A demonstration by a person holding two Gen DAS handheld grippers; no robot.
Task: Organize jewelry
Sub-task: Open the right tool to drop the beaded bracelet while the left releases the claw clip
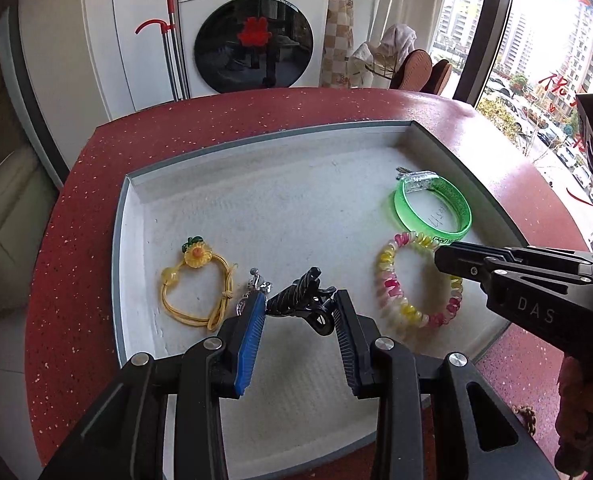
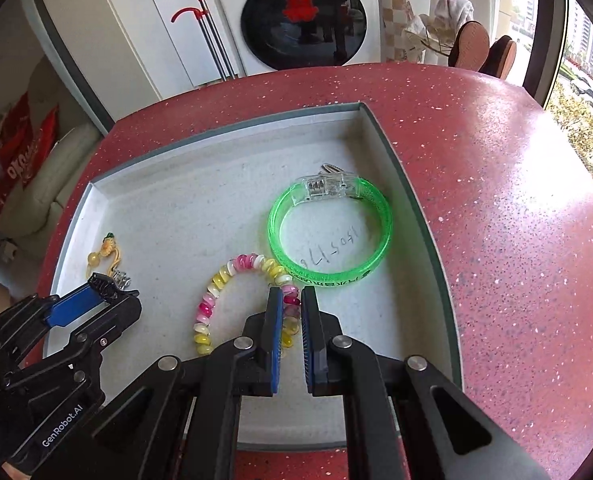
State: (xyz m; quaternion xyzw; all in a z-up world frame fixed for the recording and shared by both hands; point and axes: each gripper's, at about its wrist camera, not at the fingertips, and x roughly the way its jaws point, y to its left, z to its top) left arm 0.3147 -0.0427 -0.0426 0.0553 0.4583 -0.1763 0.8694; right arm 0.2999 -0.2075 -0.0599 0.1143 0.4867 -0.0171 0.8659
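Observation:
A shallow white tray [image 1: 200,184] with a grey rim lies on the red speckled table [image 1: 72,240]. My left gripper [image 1: 301,312] is shut on a black hair claw [image 1: 296,292] just above the tray's near side; the right wrist view shows that claw [image 2: 104,283] at the left gripper's tip [image 2: 96,294]. My right gripper [image 2: 291,294] is shut on one side of a pink, yellow and white coil bracelet [image 2: 216,292], whose loop rests on the tray floor. In the left wrist view the right gripper [image 1: 442,256] reaches in from the right over the coil bracelet [image 1: 396,304].
A green translucent bangle [image 2: 332,276] with a clear clasp lies behind the coil bracelet. A yellow hair tie [image 1: 194,284] with a flower charm and a small silver trinket [image 1: 256,280] lie at the tray's left. A washing machine [image 1: 252,40] stands beyond the table.

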